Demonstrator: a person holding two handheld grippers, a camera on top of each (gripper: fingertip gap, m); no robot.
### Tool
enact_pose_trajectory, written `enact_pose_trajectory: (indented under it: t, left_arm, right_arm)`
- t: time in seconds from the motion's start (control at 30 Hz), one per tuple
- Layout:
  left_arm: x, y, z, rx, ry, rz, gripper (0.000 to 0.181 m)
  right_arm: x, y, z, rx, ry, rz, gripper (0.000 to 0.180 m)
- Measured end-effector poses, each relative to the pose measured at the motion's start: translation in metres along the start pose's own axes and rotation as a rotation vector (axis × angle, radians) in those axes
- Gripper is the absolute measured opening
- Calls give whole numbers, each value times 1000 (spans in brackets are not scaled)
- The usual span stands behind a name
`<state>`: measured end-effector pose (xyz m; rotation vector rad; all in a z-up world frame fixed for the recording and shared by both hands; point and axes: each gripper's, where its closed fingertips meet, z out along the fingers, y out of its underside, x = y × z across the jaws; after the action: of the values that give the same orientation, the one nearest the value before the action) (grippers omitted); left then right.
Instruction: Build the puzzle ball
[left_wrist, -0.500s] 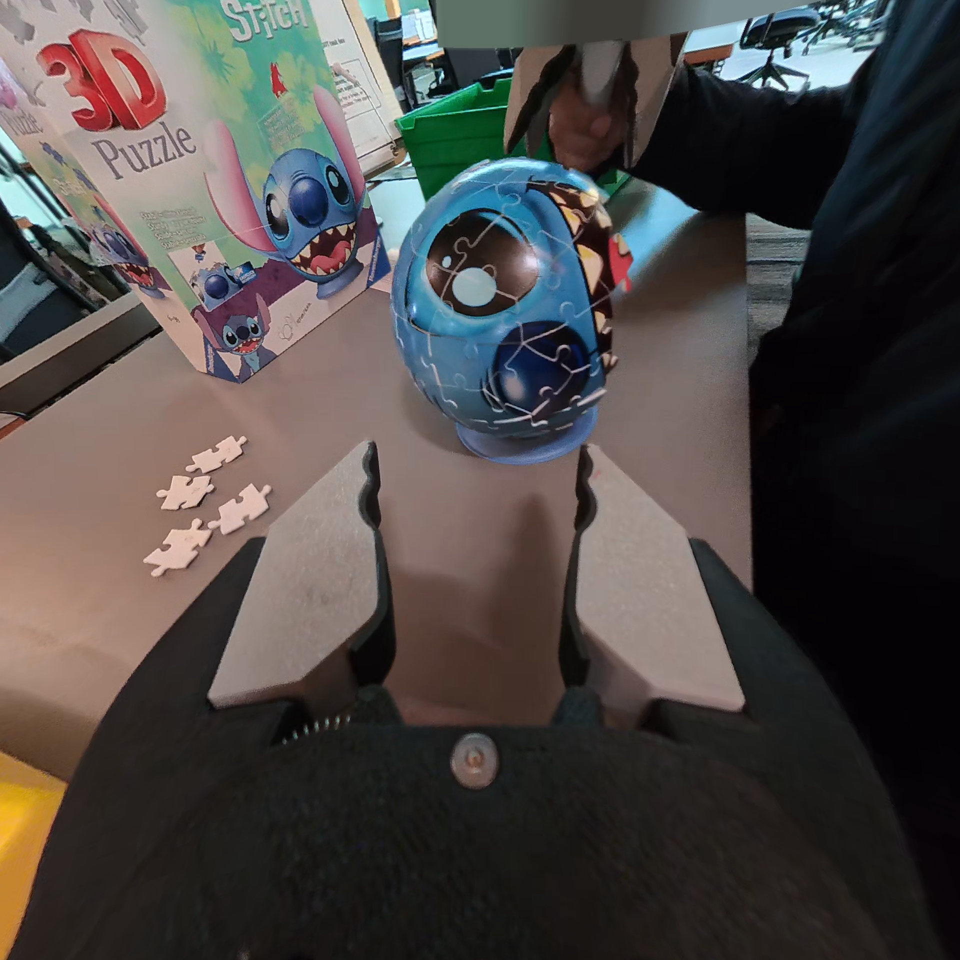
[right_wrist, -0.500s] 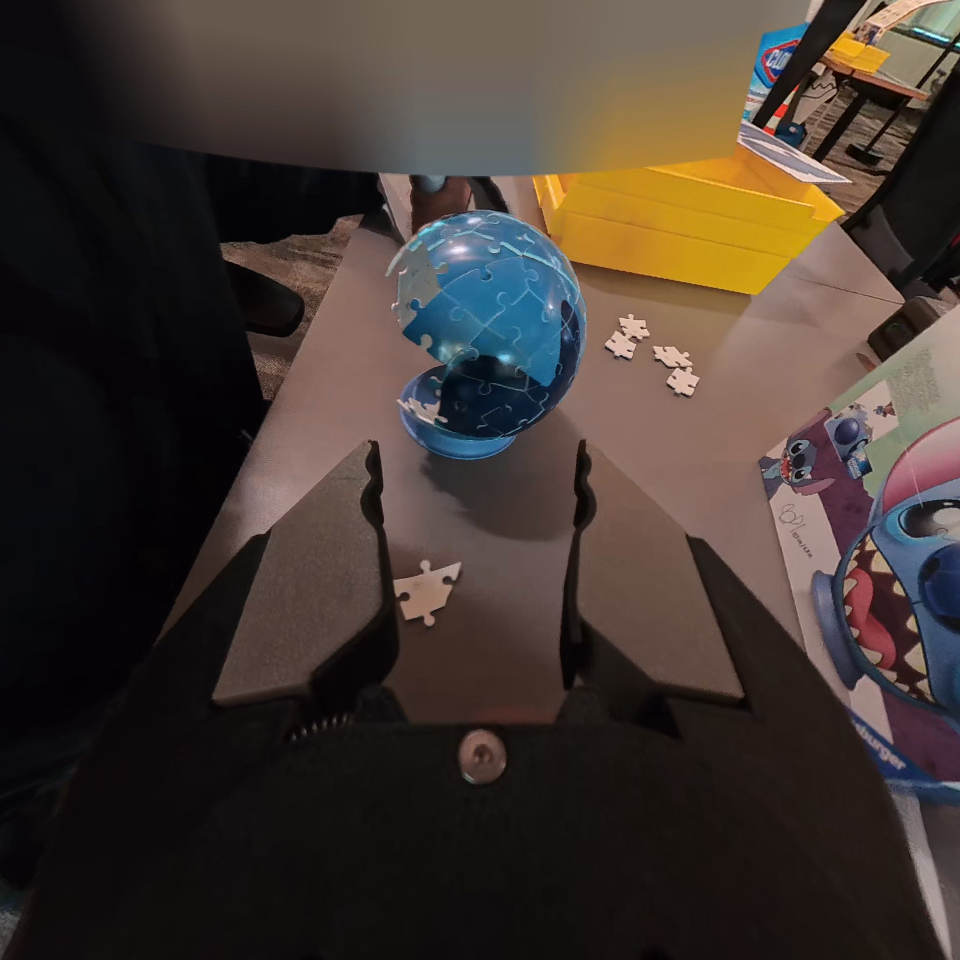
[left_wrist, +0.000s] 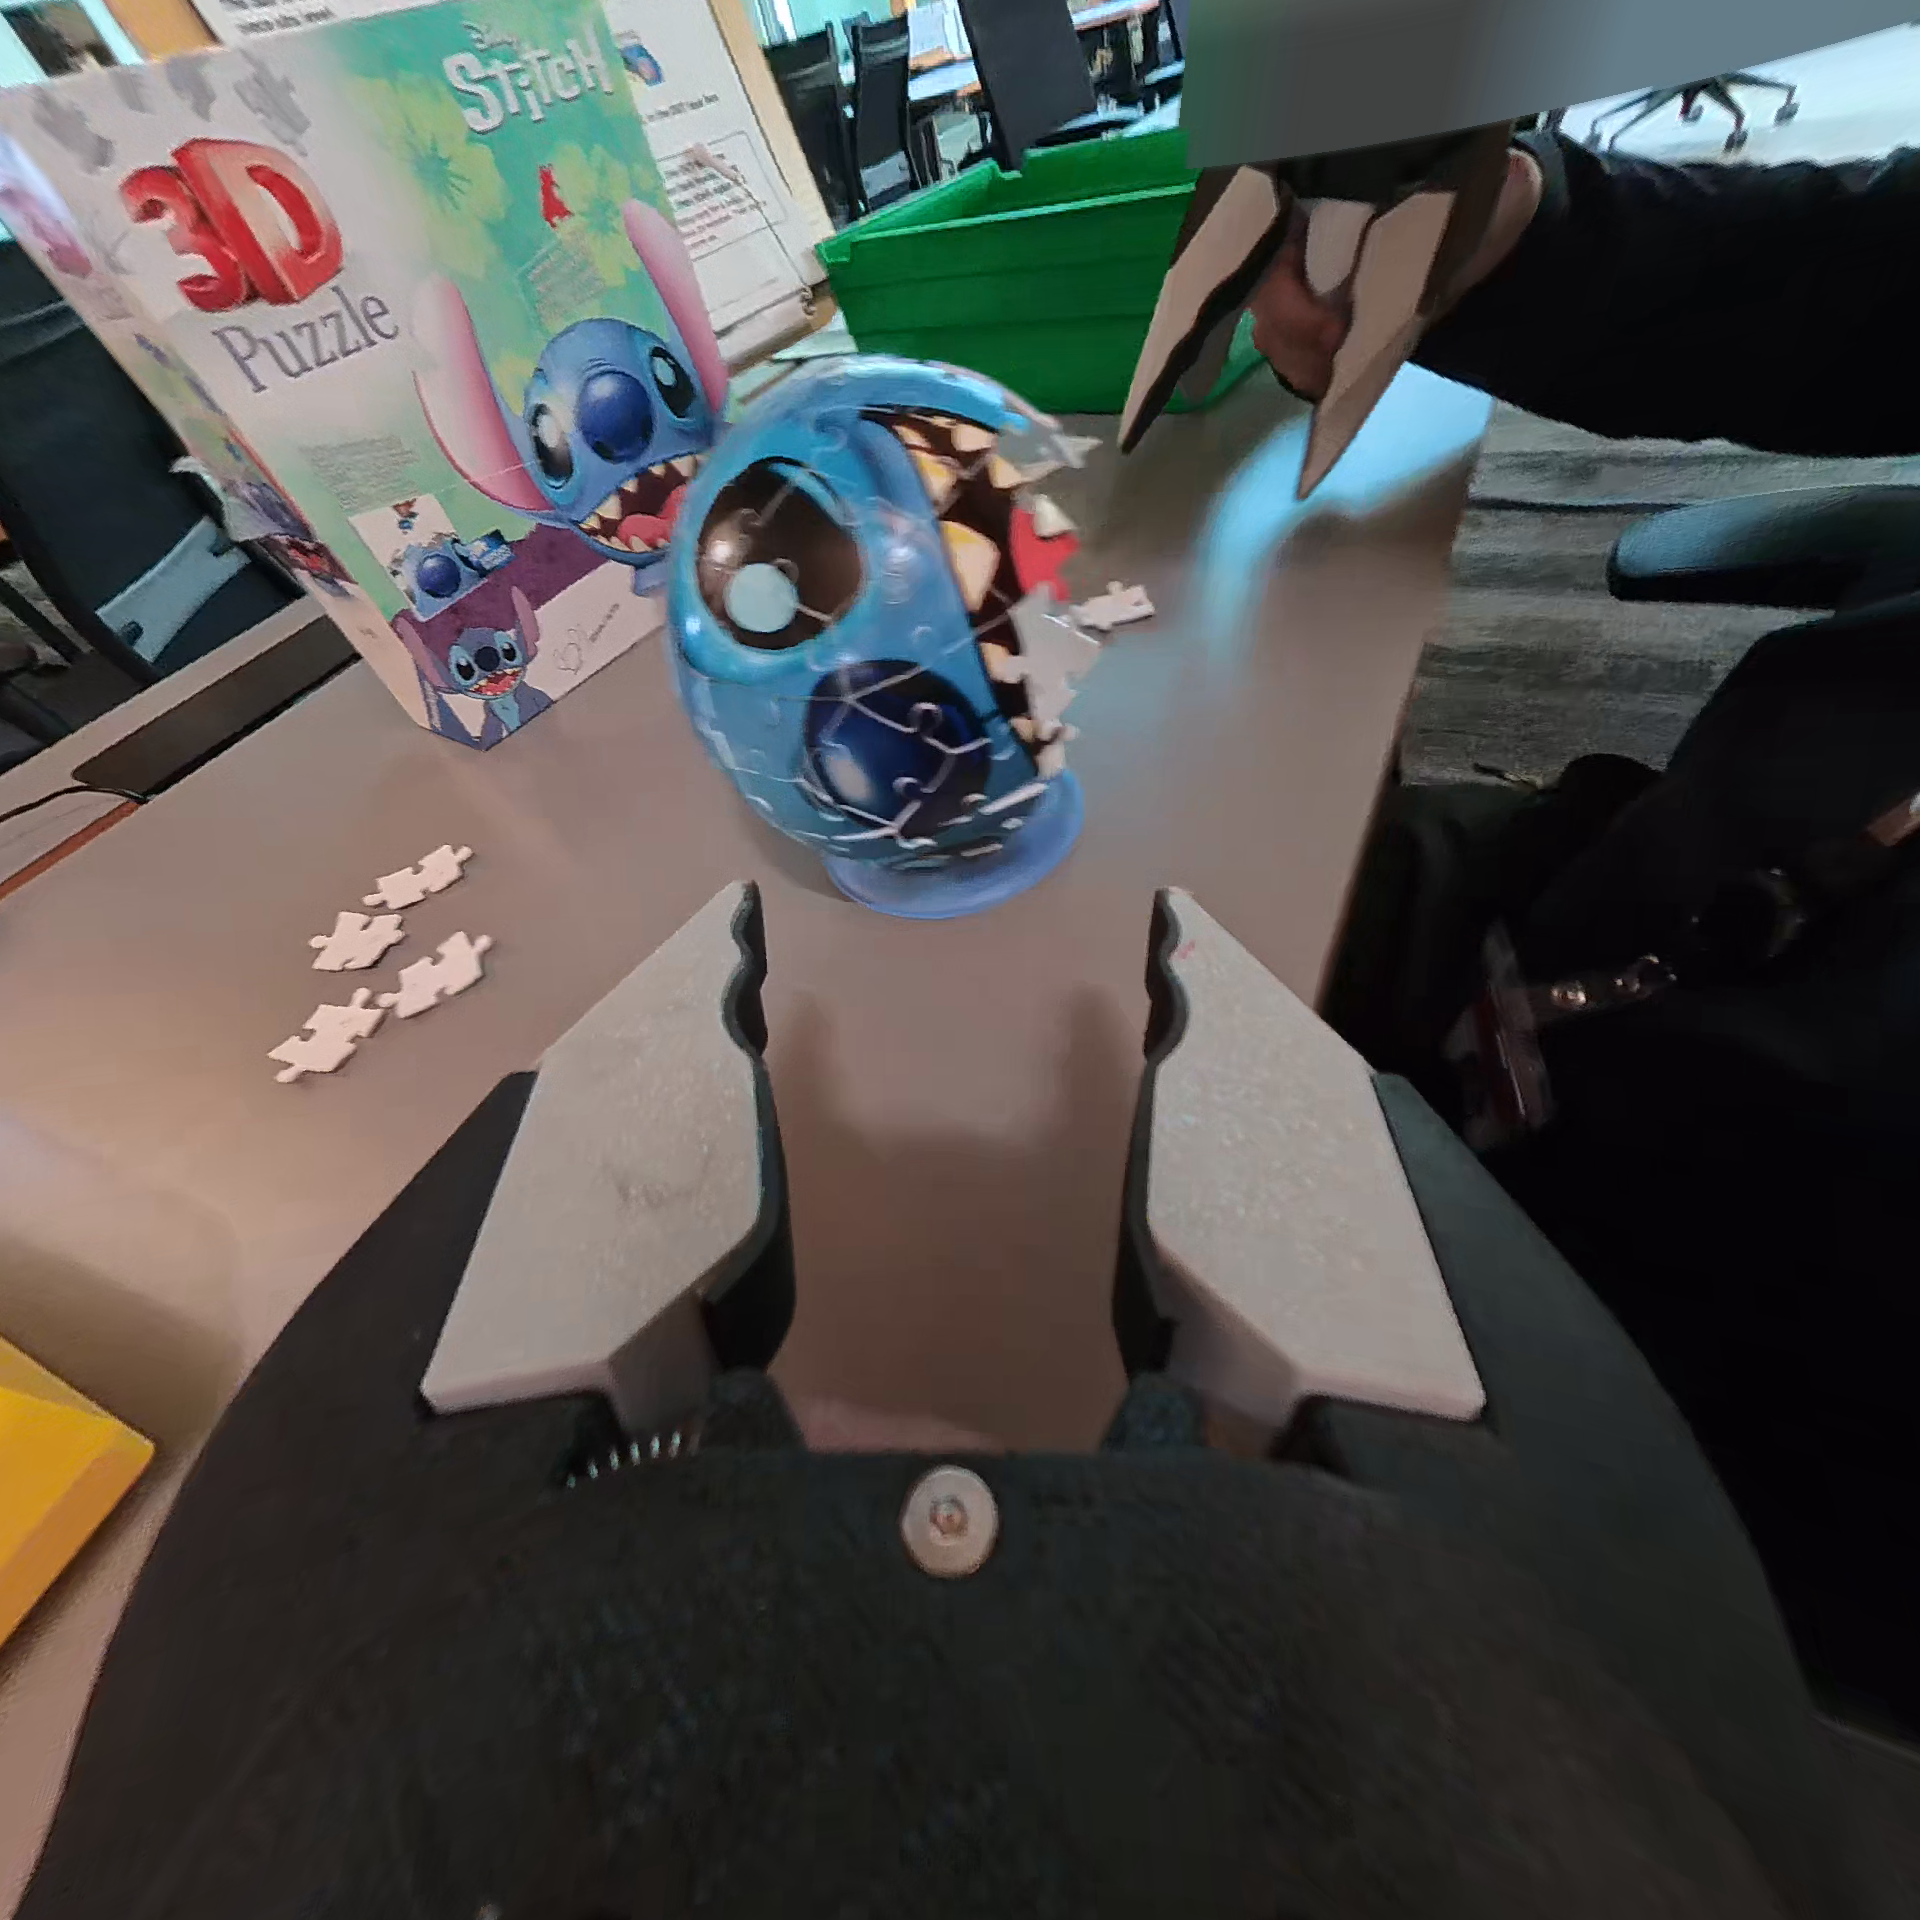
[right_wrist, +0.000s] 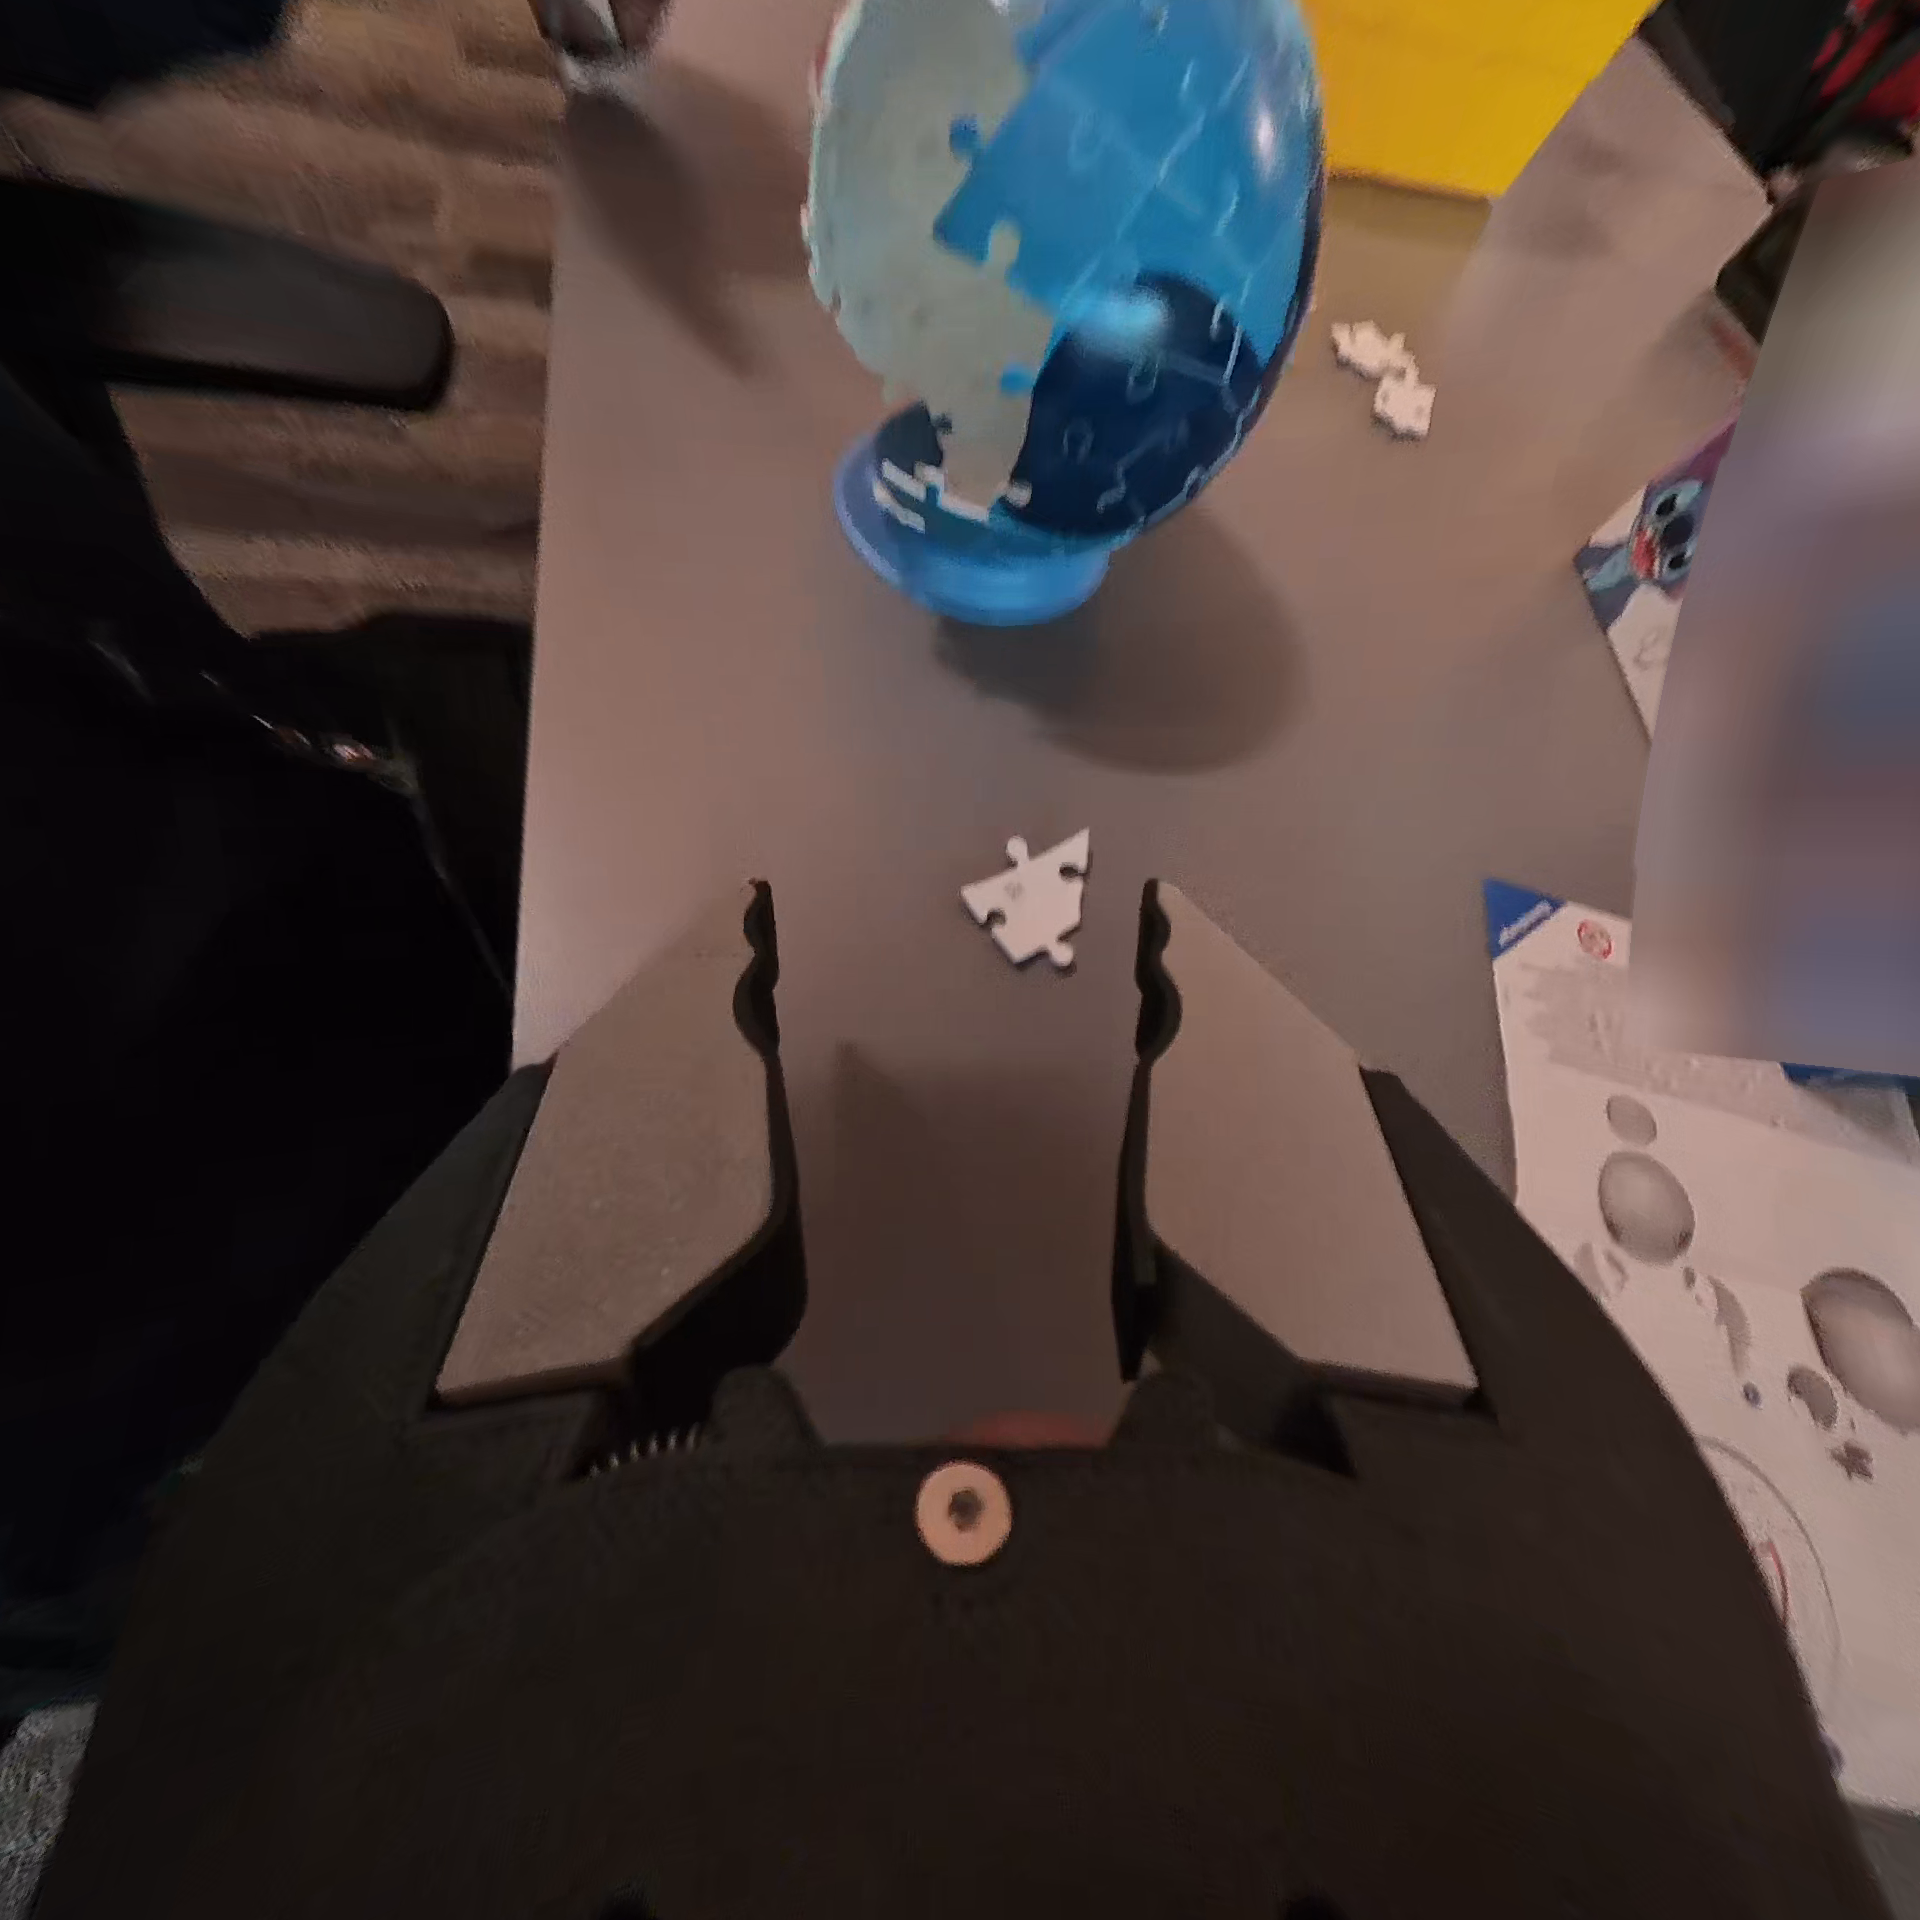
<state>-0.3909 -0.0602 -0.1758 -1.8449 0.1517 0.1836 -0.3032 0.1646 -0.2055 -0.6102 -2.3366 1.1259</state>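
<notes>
Ball (left_wrist: 873, 665) sits on its stand mid-table, one side not yet filled. My right gripper (right_wrist: 951, 914) has pulled off it and dropped toward the loose piece (right_wrist: 1029, 899) just in front, jaws apart, empty. Left gripper (left_wrist: 956, 925) spread too, near ball. Next: pick piece.

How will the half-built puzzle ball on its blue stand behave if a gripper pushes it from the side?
The puzzle ball probably tips easily: it rises tall over a small blue stand. It is likely light, being a hollow shell with an open gap. The jagged unfinished edge may flex or shed pieces under pressure.
</notes>
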Motion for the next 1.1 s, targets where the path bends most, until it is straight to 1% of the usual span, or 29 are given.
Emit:
enact_pose_trajectory:
  t: [0.2, 0.33, 0.47, 0.57, 0.63, 0.67, 0.73, 0.8, 0.87, 0.9, 0.97, 1.1]
  left_arm:
    - [28, 6, -1, -52, 33, -6, 72]
    - [37, 17, 5, -108, 11, -27, 71]
    - [44, 24, 11, -161, -34, -56, 69]
    - [54, 29, 16, -199, -35, -61, 68]
    - [58, 32, 19, -222, -46, -38, 67]
    - [60, 33, 21, -226, -44, -32, 67]
    - [64, 32, 26, -219, -30, -38, 67]
    - [66, 32, 29, -209, -18, -53, 67]
    - [67, 35, 31, -212, -16, -61, 66]
    - [67, 36, 31, -216, -18, -60, 66]
    - [68, 37, 31, -217, -22, -56, 66]
    - [71, 36, 31, -208, -22, -76, 65]
  right_arm:
    - [-4, 18, 10, -146, 75, -81, 57]
    - [8, 25, 17, -225, 153, -117, 44]
    - [11, 30, 19, -255, 199, -64, 39]
    - [13, 32, 19, -269, 262, 13, 28]
    - [8, 34, 24, -285, 274, 70, 29]
    - [8, 33, 27, -285, 292, 78, 27]
    - [10, 29, 32, -284, 316, 75, 31]
    - [14, 26, 34, -288, 316, 73, 33]
    - [12, 26, 38, -299, 255, 89, 35]
    - [12, 26, 40, -308, 238, 92, 32]
    - [17, 26, 40, -336, 259, 71, 33]
    - [15, 25, 46, -356, 229, 98, 23]
